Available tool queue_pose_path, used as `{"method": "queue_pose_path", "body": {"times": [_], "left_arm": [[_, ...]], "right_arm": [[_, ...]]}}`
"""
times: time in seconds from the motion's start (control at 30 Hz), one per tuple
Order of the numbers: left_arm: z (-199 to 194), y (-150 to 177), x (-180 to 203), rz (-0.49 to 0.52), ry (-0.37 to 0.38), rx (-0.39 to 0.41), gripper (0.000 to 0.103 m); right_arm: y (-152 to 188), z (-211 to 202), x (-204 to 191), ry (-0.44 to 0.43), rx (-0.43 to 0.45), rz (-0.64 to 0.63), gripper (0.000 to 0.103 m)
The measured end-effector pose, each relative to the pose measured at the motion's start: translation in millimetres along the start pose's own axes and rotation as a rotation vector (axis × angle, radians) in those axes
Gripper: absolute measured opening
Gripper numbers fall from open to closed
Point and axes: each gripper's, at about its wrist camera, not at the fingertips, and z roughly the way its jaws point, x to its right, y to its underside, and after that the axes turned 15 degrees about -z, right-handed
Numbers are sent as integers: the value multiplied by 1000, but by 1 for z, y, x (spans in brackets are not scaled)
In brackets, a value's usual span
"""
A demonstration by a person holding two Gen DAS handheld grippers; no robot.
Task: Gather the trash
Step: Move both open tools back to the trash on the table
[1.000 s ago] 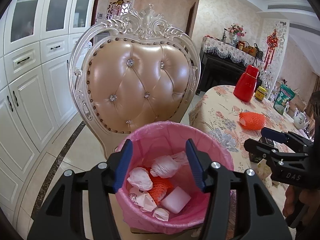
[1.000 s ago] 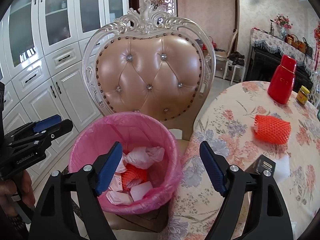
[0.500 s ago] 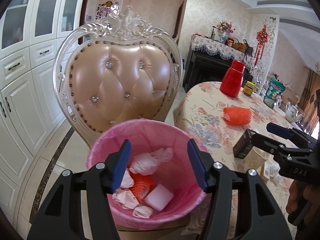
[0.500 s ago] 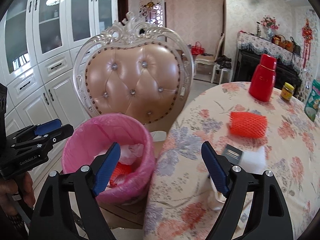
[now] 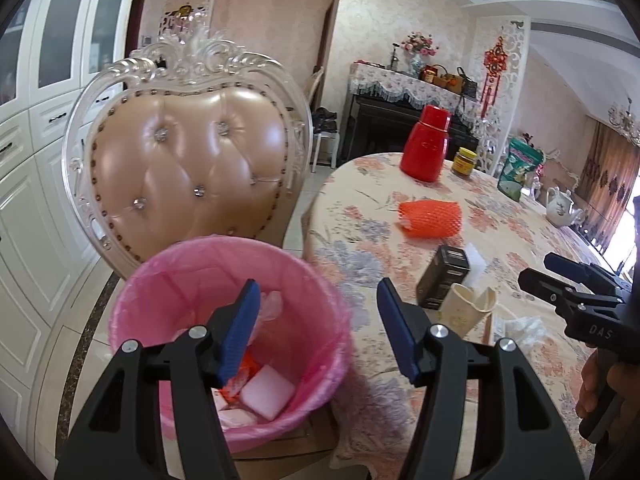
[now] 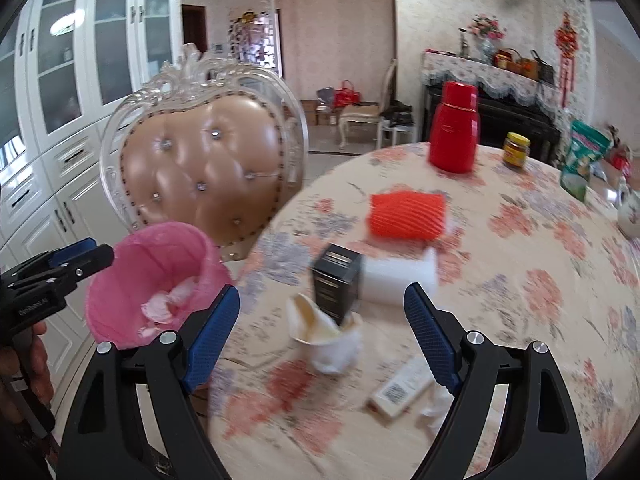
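A pink-lined trash bin (image 5: 192, 280) stands on a chair seat and holds several crumpled wrappers; it also shows in the right wrist view (image 6: 132, 264). My left gripper (image 5: 316, 328) is open and empty above the bin's right rim. My right gripper (image 6: 320, 336) is open and empty over the table, around a crushed paper cup (image 6: 324, 340). Behind the cup stand a black box (image 6: 336, 280), a white foam block (image 6: 400, 280) and an orange foam net (image 6: 408, 216). A small carton (image 6: 400, 392) and crumpled plastic (image 6: 436, 400) lie near the right finger.
A floral-clothed round table (image 6: 520, 320) carries a red thermos (image 6: 456, 132), a jar (image 6: 516, 150), a green bag (image 6: 580, 164) and a teapot (image 5: 562, 208). An ornate padded chair (image 5: 184, 168) stands behind the bin. White cabinets (image 5: 24, 160) line the left wall.
Both grippers have swung right, away from over the bin toward the table. The right gripper now frames the crushed cup and black box. Both stayed open.
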Motion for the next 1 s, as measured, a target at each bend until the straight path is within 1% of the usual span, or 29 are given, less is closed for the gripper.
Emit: {"method": "queue_pose_path", "body": {"times": [0.3,0.4,0.53,1.0], "left_arm": [[9,11,37,45,30,-23,60],[12,14,49,55,39,-29,62],[18,20,64,74,53,-43,63],[52,49,121,135,104,-117,72]], "right_arm": [[31,-10,42,43,-25,58,80],[40,-11,52,53,-34,71,82],[51,-12,64,64,-47,87,83],[94,-5,99,80,-112,145,84]]}}
